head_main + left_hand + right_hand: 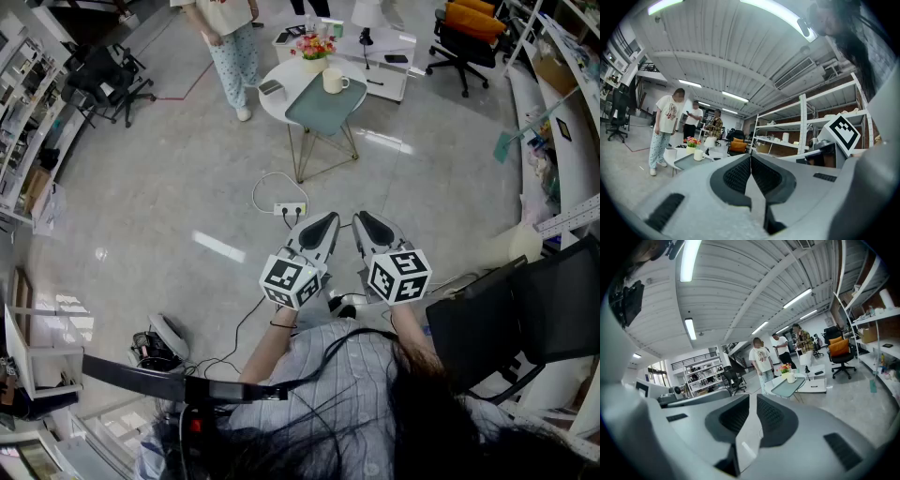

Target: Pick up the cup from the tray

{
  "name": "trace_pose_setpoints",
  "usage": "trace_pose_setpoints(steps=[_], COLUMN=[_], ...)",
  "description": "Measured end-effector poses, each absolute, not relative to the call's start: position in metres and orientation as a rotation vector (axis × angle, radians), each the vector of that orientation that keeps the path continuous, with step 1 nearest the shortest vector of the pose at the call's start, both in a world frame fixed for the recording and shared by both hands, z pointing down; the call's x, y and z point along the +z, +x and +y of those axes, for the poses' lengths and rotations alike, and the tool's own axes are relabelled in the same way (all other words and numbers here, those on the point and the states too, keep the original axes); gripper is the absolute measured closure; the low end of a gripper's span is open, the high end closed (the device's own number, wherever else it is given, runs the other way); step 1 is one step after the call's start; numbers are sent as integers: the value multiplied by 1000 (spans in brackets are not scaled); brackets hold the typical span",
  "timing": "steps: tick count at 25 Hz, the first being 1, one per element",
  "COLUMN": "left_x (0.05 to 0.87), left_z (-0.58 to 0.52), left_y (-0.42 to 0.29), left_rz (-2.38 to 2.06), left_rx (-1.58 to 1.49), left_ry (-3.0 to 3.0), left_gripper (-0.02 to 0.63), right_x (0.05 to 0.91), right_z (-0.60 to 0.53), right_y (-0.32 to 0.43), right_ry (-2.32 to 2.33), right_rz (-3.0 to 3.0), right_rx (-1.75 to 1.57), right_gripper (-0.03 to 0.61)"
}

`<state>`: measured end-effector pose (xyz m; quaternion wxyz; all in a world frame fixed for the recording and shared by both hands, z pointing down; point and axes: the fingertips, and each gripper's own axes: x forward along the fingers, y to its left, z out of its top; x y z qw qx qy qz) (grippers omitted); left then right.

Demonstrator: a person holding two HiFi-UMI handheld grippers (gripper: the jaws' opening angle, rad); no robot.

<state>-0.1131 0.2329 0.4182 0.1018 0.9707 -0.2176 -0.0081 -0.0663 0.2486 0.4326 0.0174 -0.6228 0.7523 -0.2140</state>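
I am holding the left gripper (317,228) and right gripper (371,227) pinched closed on nothing, aiming to open one wide before reaching the far cup (334,81).

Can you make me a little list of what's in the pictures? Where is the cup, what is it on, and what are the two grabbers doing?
cup: white cup, upright on the tray
tray: grey-green tray on the round white table
next to the cup: flowers in a pot
left gripper: jaws together, empty, far from the table
right gripper: jaws together, empty, far from the table
floor in between: power strip
nearby: a standing person beside the table
cup picked up: not yet
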Motion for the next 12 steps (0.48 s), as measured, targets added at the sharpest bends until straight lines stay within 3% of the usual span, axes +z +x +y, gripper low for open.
trace_pose_setpoints(steps=[12], left_x=[422], left_z=[221], left_y=[-103], left_rz=[-654], left_rx=[20], left_ry=[2864], left_gripper=[598], right_x=[432], right_z=[237], right_y=[-45], right_ry=[-1898], right_rz=[2282], right_rx=[-657], right_gripper=[512])
